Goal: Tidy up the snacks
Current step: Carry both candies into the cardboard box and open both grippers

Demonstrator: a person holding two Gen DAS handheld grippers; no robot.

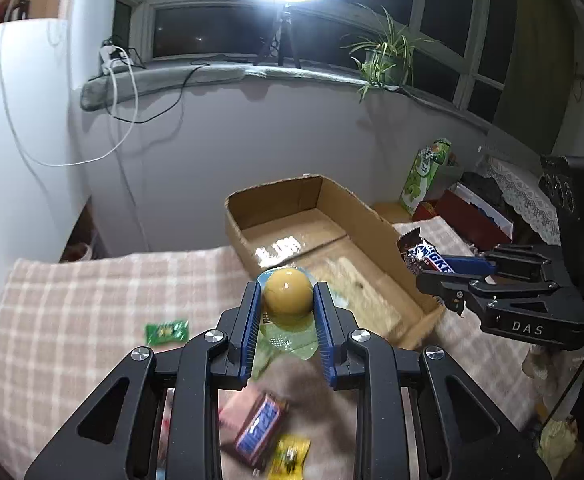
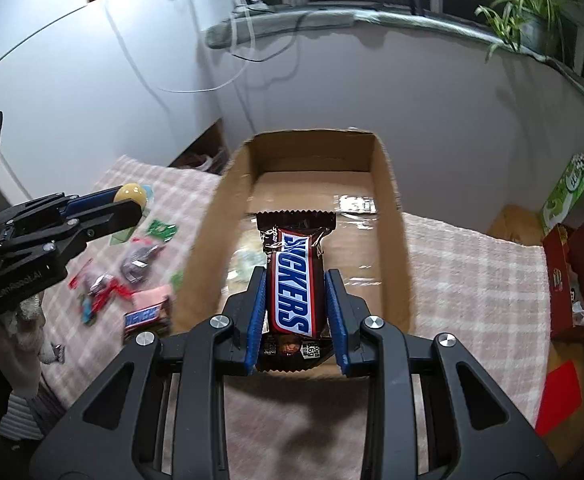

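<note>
From my left wrist camera, the left gripper (image 1: 287, 300) has its blue pads clamped on a round yellow jelly cup in clear plastic (image 1: 287, 294), held above the near left corner of the open brown cardboard box (image 1: 372, 216). Print on the cup's film is too small for me to read. Right of the box, the right gripper (image 1: 444, 266), marked "DAS", grips a brown Snickers bar with a blue-lettered wrapper (image 1: 424, 258); only part of the name shows. On the pink checked cloth (image 1: 71, 300) nearer me than the box lie a green candy wrapper (image 1: 167, 331), a second Snickers pack (image 1: 260, 432), blurred, and a yellow sachet (image 1: 289, 456) cut off by the frame. From my right wrist camera, the right gripper (image 2: 296, 308) is closed on the Snickers bar (image 2: 294, 280), lengthwise over the box's (image 2: 390, 184) near end; "SNICKERS" reads clearly, and the small label below is partly hidden. Left of the box, the left gripper (image 2: 129, 200) carries the jelly cup (image 2: 131, 193) above blurred sweets (image 2: 131, 268).
</note>
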